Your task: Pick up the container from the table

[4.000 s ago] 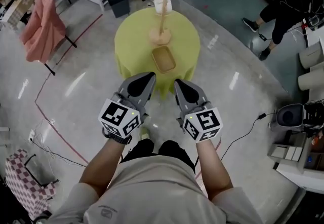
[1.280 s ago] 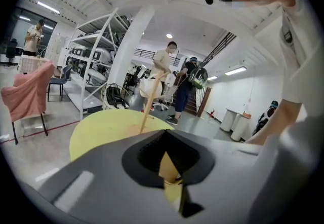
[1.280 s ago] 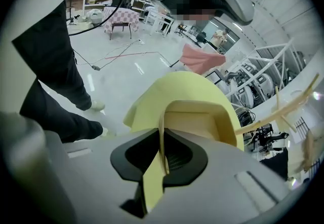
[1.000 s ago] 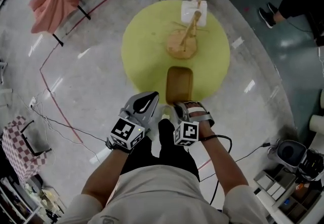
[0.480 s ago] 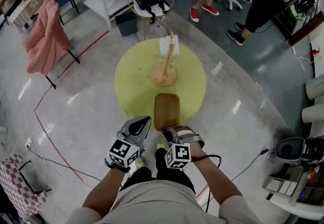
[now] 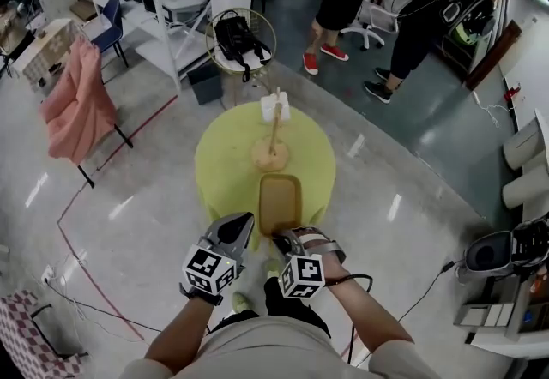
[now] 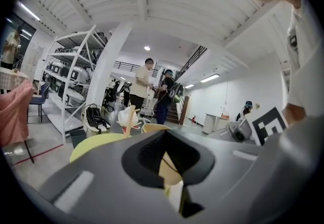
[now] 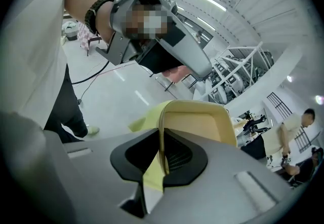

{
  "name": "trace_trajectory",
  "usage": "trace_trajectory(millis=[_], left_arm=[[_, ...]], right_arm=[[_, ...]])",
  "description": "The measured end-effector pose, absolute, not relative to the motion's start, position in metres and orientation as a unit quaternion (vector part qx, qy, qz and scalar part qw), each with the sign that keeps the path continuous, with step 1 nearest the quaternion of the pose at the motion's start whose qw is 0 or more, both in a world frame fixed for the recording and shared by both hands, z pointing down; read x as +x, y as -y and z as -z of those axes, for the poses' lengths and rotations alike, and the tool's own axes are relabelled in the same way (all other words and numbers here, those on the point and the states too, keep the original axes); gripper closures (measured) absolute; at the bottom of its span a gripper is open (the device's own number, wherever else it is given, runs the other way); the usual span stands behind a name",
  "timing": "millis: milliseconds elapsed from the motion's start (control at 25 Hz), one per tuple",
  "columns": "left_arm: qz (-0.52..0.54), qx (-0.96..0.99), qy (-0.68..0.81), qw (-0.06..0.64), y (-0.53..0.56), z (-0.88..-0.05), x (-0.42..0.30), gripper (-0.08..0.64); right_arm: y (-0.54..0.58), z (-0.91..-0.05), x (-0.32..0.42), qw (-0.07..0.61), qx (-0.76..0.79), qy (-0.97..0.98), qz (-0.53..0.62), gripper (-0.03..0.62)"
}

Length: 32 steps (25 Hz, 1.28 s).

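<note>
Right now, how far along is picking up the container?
Grasp looks done: the right gripper is shut on the near rim of the container. In hand: that hold. Left: raising it clear of the yellow table, not evident yet. The left gripper is shut, empty.

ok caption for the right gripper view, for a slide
Right gripper clamped on the rim of the tan container, yellow tablecloth beneath.

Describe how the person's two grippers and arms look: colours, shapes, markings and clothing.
The left gripper and right gripper are grey wedges tapering to the jaws, with black hollows inside. Each carries a white cube with black square markers. A black cable loops beside the right wrist. The person wears a pale short-sleeved shirt and a dark band on the left wrist.
</note>
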<state>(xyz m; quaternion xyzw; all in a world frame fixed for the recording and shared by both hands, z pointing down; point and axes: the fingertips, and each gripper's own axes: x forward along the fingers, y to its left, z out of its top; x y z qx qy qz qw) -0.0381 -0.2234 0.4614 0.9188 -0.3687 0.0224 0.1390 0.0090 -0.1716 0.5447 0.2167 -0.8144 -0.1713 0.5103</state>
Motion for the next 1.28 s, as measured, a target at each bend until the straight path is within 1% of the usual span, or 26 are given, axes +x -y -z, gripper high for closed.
trace_trajectory(millis=[360,840,1280], left_arm=[[-0.009,0.924,0.362,0.121,0.198,-0.433,-0.041,0.554],[0.003,0.926,0.366,0.097,0.177,-0.407,-0.051,0.554],[0.013,0.923,0.375,0.086,0.173,-0.397,-0.061,0.554]], right_arm=[[0.15,-0.504,0.003,0.504,0.235,0.81,0.184,0.557],[0.133,-0.471,-0.012,0.488,0.252,0.812,0.198,0.558],[0.127,-0.462,-0.024,0.486,0.251,0.81,0.211,0.558]])
